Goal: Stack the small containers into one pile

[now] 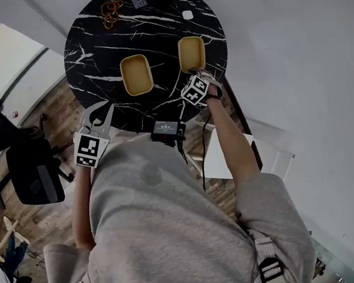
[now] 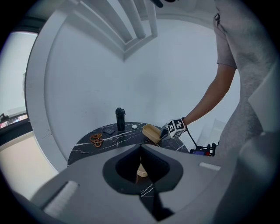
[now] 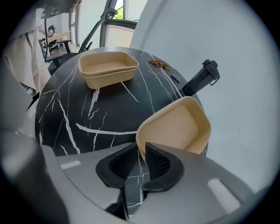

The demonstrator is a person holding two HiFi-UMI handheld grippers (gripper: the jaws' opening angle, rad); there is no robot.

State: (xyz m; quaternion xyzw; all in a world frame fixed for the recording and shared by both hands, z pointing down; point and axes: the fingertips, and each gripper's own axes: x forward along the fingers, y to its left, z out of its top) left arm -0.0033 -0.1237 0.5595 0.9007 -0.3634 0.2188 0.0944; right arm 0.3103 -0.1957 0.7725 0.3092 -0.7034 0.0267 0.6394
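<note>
Gripping near rim of tilted beige container w/ right gripper, jaws narrow on it, at table edge. Left gripper closed, empty. Next, prob.: lift, carry to other container, nest level.

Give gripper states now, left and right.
Left gripper: closed, empty.
Right gripper: closed on the rim of the tilted container.

The right hand-held gripper pinches the near rim of a tilted tan container. Two nested containers sit farther back on the black marbled desk.
</note>
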